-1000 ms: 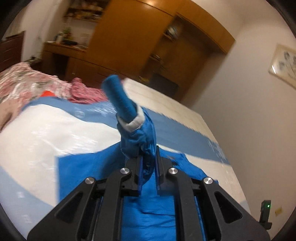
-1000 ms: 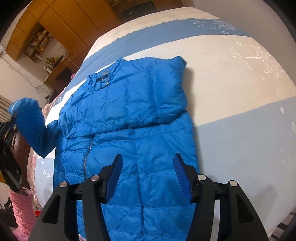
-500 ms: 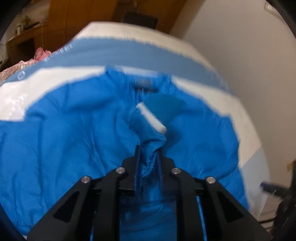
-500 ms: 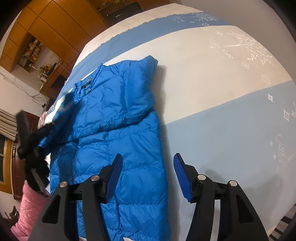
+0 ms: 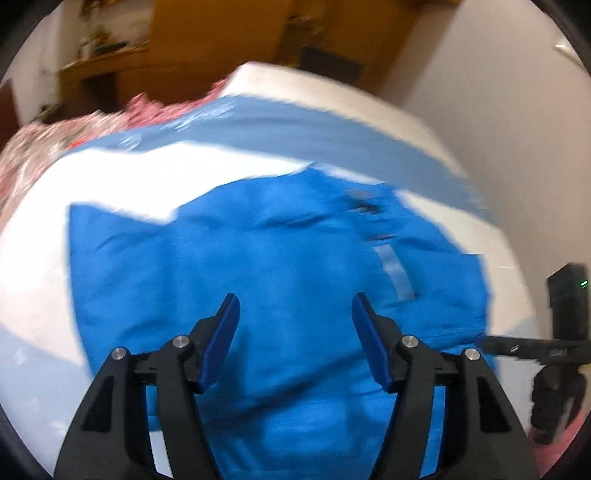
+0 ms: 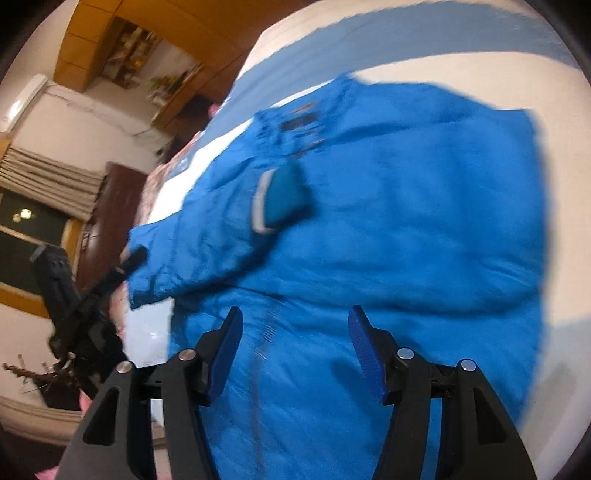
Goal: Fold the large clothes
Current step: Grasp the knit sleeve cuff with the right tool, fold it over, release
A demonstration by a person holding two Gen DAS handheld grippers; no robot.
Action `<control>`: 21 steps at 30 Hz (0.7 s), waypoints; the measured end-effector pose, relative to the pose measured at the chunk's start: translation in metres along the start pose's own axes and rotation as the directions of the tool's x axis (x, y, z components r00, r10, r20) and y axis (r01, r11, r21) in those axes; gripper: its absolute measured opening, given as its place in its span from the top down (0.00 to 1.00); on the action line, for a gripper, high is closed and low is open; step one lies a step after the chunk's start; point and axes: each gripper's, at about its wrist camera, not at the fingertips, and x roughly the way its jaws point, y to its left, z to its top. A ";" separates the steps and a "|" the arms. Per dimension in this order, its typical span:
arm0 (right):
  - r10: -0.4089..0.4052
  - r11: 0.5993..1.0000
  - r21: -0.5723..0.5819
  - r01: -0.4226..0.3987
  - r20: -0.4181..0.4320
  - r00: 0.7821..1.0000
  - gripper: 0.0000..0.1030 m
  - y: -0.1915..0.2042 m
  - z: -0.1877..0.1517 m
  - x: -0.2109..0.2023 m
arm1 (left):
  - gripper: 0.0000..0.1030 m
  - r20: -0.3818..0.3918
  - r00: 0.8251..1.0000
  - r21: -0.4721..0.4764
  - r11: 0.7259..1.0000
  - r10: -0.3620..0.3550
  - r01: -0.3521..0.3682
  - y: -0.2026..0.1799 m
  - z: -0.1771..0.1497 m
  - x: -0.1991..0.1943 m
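Observation:
A bright blue puffer jacket (image 5: 280,266) lies flat on the bed and also shows in the right wrist view (image 6: 424,229). One sleeve lies folded across its chest, its white-edged cuff (image 6: 275,201) near the collar (image 6: 295,118); the cuff shows in the left wrist view (image 5: 395,267) too. My left gripper (image 5: 293,334) is open and empty, above the jacket's middle. My right gripper (image 6: 295,347) is open and empty above the jacket's lower front. The left gripper also appears at the left edge of the right wrist view (image 6: 85,295).
The bed cover (image 5: 122,173) has white and pale blue bands. Pink floral bedding (image 5: 33,147) is piled at the far left. A wooden wardrobe (image 5: 221,33) stands beyond the bed, and a white wall (image 5: 498,110) runs along its right side.
My left gripper carried the sleeve over the jacket's chest, opened and let it go. The sleeve now lies folded across the front. The right gripper stayed open and moved closer over the jacket.

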 end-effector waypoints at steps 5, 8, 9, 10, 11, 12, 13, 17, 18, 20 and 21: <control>0.094 0.995 0.042 -0.091 -0.070 0.993 0.42 0.016 0.029 0.052 | 0.44 -0.066 0.997 -0.060 0.998 0.029 -0.033 0.030 -0.003 0.034; 0.093 0.993 0.084 -0.085 -0.094 0.991 0.42 0.015 0.041 0.079 | 0.44 -0.088 0.996 -0.082 0.997 0.009 -0.016 0.038 -0.011 0.046; 0.102 0.991 0.098 -0.093 -0.099 0.990 0.41 0.015 0.043 0.085 | 0.44 -0.088 0.996 -0.083 0.996 0.003 -0.010 0.039 -0.011 0.049; 0.115 0.989 0.109 -0.104 -0.099 0.988 0.41 0.015 0.047 0.092 | 0.44 -0.085 0.996 -0.081 0.997 -0.001 -0.006 0.040 -0.012 0.047; 0.118 0.988 0.115 -0.107 -0.095 0.988 0.41 0.016 0.050 0.096 | 0.44 -0.081 0.997 -0.079 0.997 -0.005 -0.001 0.041 -0.011 0.048; 0.124 0.987 0.118 -0.113 -0.089 0.988 0.41 0.018 0.053 0.099 | 0.44 -0.080 0.997 -0.080 0.997 -0.010 0.003 0.042 -0.013 0.045; 0.129 0.986 0.117 -0.118 -0.088 0.988 0.41 0.019 0.057 0.103 | 0.44 -0.079 0.997 -0.081 0.997 -0.016 0.009 0.043 -0.013 0.046; 0.073 0.995 0.071 -0.067 -0.085 0.994 0.70 0.031 0.065 0.114 | 0.44 -0.083 0.996 -0.083 0.996 -0.019 0.012 0.043 -0.010 0.044; 0.055 0.997 0.057 -0.050 -0.084 0.995 0.75 0.033 0.065 0.116 | 0.44 -0.086 0.996 -0.091 0.996 -0.024 0.016 0.044 -0.009 0.042; 0.061 0.997 0.049 -0.057 -0.077 0.995 0.79 0.032 0.065 0.113 | 0.44 -0.081 0.996 -0.100 0.995 -0.039 0.030 0.044 -0.005 0.037; 0.064 0.997 0.050 -0.061 -0.071 0.995 0.80 0.031 0.065 0.110 | 0.44 -0.068 0.996 -0.101 0.994 -0.051 0.044 0.043 -0.003 0.030</control>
